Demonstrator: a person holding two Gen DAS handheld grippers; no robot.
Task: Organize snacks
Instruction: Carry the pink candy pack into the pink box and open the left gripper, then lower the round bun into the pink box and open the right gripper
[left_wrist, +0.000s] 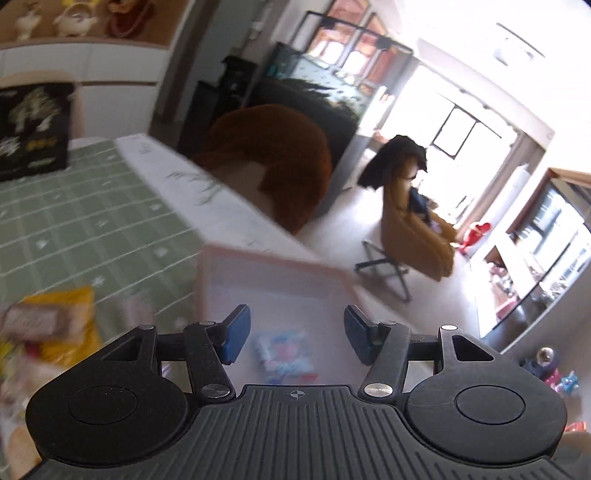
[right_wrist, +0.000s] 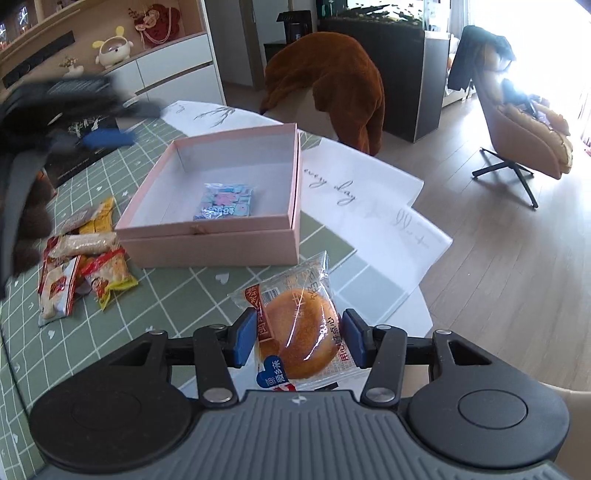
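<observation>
A pink open box (right_wrist: 210, 236) stands on the green checked tablecloth (right_wrist: 177, 295) with one blue-and-pink snack packet (right_wrist: 225, 201) lying inside. My right gripper (right_wrist: 300, 338) is shut on a clear-wrapped round bun (right_wrist: 299, 332), held low in front of the box's near wall. My left gripper (left_wrist: 297, 334) is open and empty above the box (left_wrist: 273, 284), the blue-and-pink packet (left_wrist: 284, 354) below between its fingers. It shows blurred at the upper left of the right wrist view (right_wrist: 107, 138).
A pile of several snack packets (right_wrist: 85, 266) lies left of the box; it shows blurred in the left wrist view (left_wrist: 55, 325). White paper sheets (right_wrist: 369, 199) hang over the table's right edge. A brown plush-covered seat (right_wrist: 332, 85) and a tan chair (right_wrist: 517, 133) stand on the floor beyond.
</observation>
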